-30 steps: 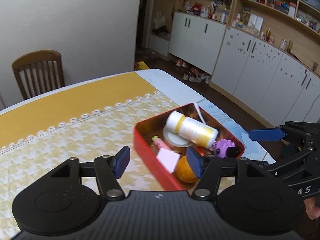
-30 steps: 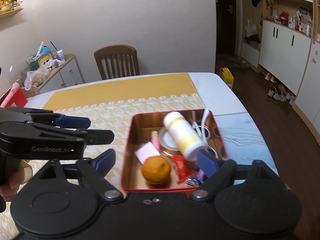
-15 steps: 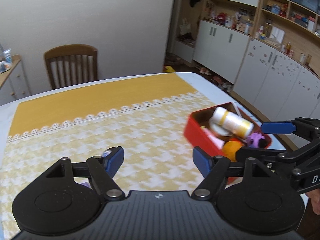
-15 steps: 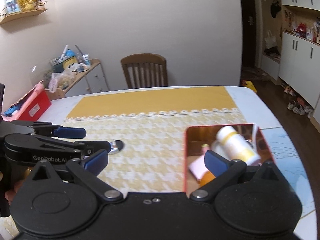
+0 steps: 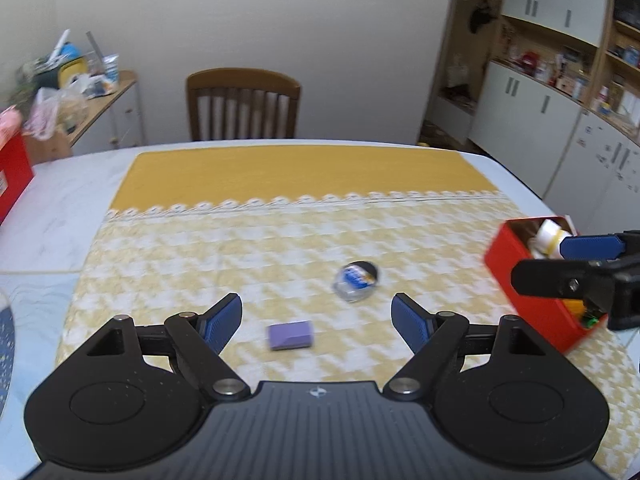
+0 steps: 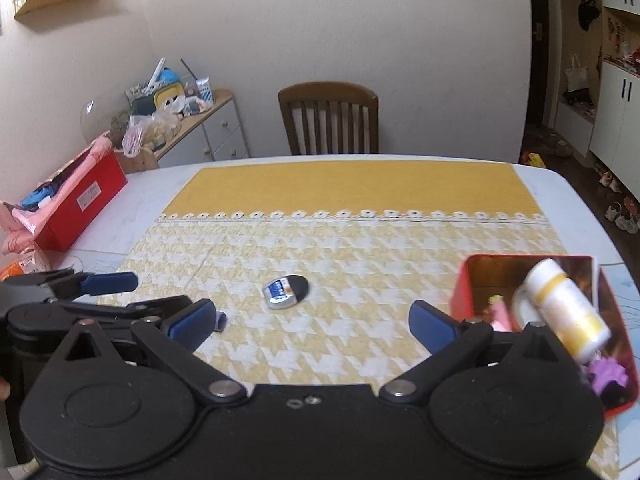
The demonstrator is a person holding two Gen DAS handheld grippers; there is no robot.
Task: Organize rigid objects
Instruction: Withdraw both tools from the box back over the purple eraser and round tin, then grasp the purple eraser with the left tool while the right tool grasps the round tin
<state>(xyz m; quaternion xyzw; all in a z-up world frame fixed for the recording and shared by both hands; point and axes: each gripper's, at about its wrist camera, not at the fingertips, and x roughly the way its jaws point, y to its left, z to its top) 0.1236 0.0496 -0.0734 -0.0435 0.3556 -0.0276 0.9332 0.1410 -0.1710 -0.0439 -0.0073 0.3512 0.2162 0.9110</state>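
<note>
A red tin (image 6: 464,284) sits at the right side of the tabletop (image 6: 576,204), on the edge of the yellow patterned cloth (image 6: 360,240). It is full: a white bottle with a yellow band (image 6: 560,308) lies slanted across the top, a pink item (image 6: 500,312) and a purple spiky toy (image 6: 608,376) lie below it, and an orange thing (image 5: 576,304) shows at the near corner in the left wrist view.

Two loose things remain on the cloth, well apart from the tin. A small clear jar with a blue label and black lid (image 5: 357,275) lies on its side near the middle. A purple block (image 5: 290,335) lies flat closer to the camera, just beside the jar and apart from it.

The left gripper (image 5: 317,317) hangs above the cloth with its fingers (image 5: 222,322) spread; they have just been opening further, and nothing is between the blue pads. In its own view the purple block shows in the gap, lying on the cloth below.

The right gripper (image 6: 312,322) has its fingers (image 6: 434,326) spread as wide as they go and holds nothing. It hovers between the jar and the tin, touching neither.

Beyond the cloth stands a wooden chair (image 6: 329,118) against the wall. A red box (image 6: 86,200) rests on the tabletop's far left corner, with a cluttered side cabinet (image 6: 200,120) behind it. White cupboards (image 5: 532,108) line the right wall.
</note>
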